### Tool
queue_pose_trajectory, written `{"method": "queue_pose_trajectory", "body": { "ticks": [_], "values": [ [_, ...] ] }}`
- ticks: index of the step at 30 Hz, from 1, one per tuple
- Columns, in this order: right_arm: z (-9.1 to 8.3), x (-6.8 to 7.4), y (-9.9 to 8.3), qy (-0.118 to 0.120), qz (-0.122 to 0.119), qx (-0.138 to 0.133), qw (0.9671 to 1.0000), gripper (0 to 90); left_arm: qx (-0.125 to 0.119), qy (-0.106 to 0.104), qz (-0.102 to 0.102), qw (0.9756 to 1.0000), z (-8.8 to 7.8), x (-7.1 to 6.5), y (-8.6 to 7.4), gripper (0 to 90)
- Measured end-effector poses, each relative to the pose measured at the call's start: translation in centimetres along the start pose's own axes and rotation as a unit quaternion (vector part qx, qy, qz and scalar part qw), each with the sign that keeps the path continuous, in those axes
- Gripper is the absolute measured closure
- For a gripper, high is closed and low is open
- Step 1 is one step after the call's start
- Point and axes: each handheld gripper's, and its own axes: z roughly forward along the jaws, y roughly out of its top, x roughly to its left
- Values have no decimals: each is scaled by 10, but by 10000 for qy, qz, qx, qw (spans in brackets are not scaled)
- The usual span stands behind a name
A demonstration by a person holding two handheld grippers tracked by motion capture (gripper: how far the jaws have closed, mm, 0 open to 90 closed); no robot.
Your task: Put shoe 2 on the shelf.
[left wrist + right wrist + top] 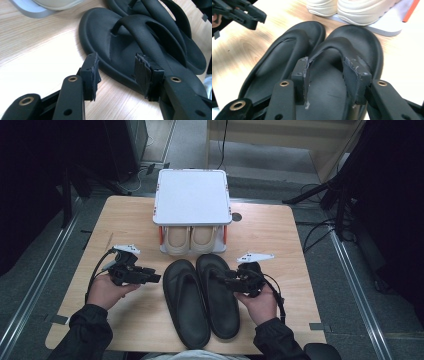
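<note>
Two black flip-flop sandals lie side by side on the wooden table, the left sandal (186, 302) and the right sandal (218, 295). My left gripper (156, 277) hovers just left of the left sandal's toe end. In the left gripper view its jaws stand open (116, 72), with that sandal's rim (112, 72) beyond the gap and no pad pressing on it. My right gripper (223, 279) hangs over the right sandal. Its jaws (325, 75) stand open above the footbed, just behind the strap (332, 46), gripping nothing.
A white two-level shoe rack (191, 197) stands at the table's far middle, with a pair of cream shoes (190, 240) on its lower level. The table's edges (300, 270) are close on both sides. Dark stands and cables surround the table on the floor.
</note>
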Motion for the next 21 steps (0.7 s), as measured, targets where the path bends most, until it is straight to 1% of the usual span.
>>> {"method": "queue_pose_trajectory", "body": {
  "ticks": [3, 5, 8, 10, 14, 15, 17, 21],
  "values": [
    [0, 6, -4, 56, -40, -39, 10000, 573, -38, 9, -48, 10000, -1, 1, 0, 525],
    [0, 11, -6, 75, -53, -55, 9999, 574, -11, 10, -37, 10000, 0, 1, 0, 517],
    [1, 16, -9, 73, -86, -77, 9999, 575, 14, 8, -27, 10000, 1, 0, 0, 499],
    [0, 20, -10, 44, -106, -103, 9999, 575, 21, -30, -19, 10000, 2, -1, 1, 492],
    [0, 25, -13, 2, -12, -119, 9999, 575, 28, -44, 5, 10000, 2, -2, 0, 485],
    [1, 26, -14, -2, -23, -119, 9999, 574, 22, -56, 2, 10000, 2, -1, 0, 483],
    [5, 28, -15, -97, -94, -39, 9999, 574, 6, -39, -11, 10000, 2, -1, 0, 478],
    [9, 33, -18, -44, -9, -66, 10000, 572, -52, -10, -16, 10000, -1, 0, 0, 464]
  ]
}}
